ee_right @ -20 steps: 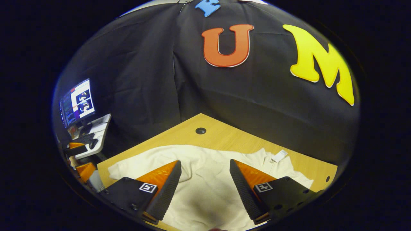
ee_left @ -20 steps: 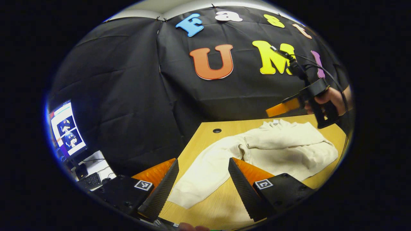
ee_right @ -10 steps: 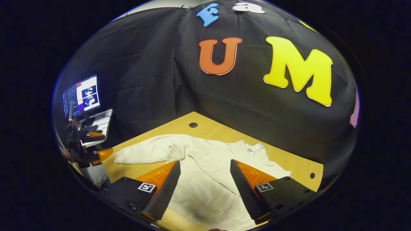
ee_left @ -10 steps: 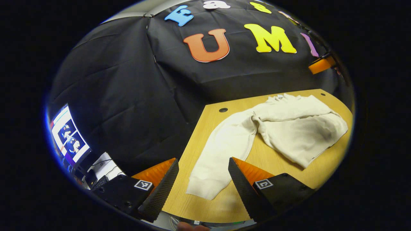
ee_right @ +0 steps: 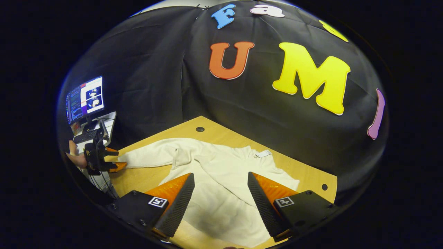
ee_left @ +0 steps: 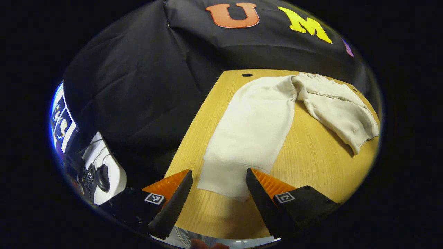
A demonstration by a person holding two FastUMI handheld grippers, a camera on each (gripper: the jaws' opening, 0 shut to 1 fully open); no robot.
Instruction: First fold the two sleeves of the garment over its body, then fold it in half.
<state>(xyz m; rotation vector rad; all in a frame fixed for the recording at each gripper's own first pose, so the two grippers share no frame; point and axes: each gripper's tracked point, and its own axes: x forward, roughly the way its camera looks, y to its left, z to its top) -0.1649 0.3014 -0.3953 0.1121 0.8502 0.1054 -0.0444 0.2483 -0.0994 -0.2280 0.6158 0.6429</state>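
Lowered toward the table's (ee_left: pixel 311 162) left edge, left gripper (ee_left: pixel 218 193) — fingers spread, like the right gripper's (ee_right: pixel 221 197) — should pinch the sleeve (ee_left: pixel 249 135) cuff squarely.

lab booth | black cloth wall (ee_right: pixel 145 69) | wooden table (ee_left: pixel 311 162) | monitor (ee_right: pixel 86 99), keyboard (ee_left: pixel 89 178)

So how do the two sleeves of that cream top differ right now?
The near sleeve stretches straight out across the bare table, its cuff lying between the open fingers of the left gripper. The far sleeve is already folded over the body of the top, with its cuff toward the table's edge. Both are the same cream cloth with ribbed cuffs, and no gripper is holding either.
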